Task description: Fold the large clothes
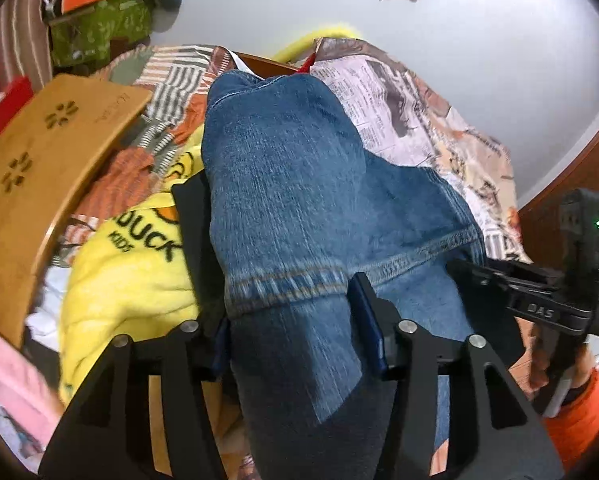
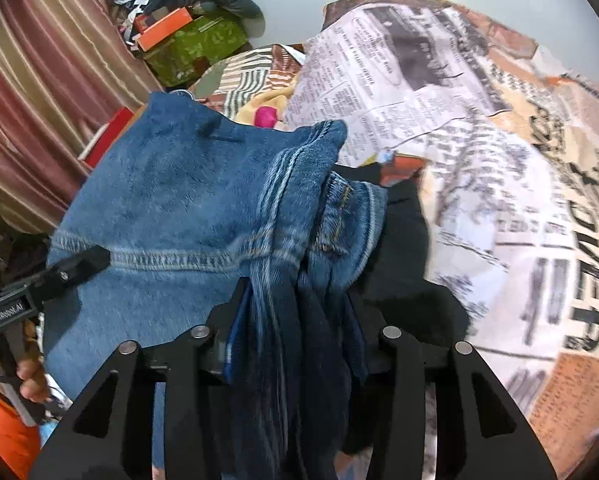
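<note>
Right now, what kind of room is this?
Likely a bedroom: a bed with a newspaper-print cover, jeans and other clothes heaped on it, and a curtain beside it.

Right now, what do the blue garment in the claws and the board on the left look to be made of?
Blue garment: looks like denim, a heavy woven cotton with a faded, matte surface; tan topstitched seams and a flat-felled seam show.
Board: seemingly bamboo or light wood, smooth and lightly sealed; a warm, even tone and clean cut-out flower patterns point that way, though laminate cannot be ruled out.

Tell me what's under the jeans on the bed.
The jeans lie over a yellow duck-print garment and a newspaper-print bedcover. Whatever lies directly beneath the denim is covered.
</note>
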A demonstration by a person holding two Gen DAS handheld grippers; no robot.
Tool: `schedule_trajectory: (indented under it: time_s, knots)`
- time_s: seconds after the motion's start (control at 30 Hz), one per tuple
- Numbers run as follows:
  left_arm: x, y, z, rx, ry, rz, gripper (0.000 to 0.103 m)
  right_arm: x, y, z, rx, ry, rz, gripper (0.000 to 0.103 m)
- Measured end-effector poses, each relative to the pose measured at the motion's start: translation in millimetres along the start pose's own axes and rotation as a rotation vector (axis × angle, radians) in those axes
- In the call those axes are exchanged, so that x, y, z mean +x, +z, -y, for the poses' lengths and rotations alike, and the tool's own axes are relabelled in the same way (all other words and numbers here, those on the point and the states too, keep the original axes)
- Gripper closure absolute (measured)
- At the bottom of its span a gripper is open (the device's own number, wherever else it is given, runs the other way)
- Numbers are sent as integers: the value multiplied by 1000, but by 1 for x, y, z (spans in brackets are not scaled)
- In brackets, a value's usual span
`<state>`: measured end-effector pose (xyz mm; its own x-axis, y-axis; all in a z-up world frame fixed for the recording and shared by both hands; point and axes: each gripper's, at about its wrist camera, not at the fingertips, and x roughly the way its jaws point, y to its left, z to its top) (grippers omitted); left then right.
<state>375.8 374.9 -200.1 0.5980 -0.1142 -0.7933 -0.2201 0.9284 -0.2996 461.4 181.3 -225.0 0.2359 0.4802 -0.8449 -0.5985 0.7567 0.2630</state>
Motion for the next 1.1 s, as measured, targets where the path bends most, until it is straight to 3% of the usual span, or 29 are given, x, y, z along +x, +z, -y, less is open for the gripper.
schedule_trajectory:
  time_s: [0.4, 0.57, 0.83, 1.1]
  knots:
    - [-51, -63, 23, 34, 85, 33, 40, -39, -60, 4, -45, -46, -25, 54]
    - [-80, -73, 36, 24, 99, 59, 40, -73, -72, -9, -47, -34, 28, 54]
    - [-154, -85, 81, 126, 123, 181, 40, -162, -83, -43, -88, -14, 225, 54]
    - [-264, -117, 146, 266, 119, 438, 40, -258, -110, -82, -168, -24, 479, 54]
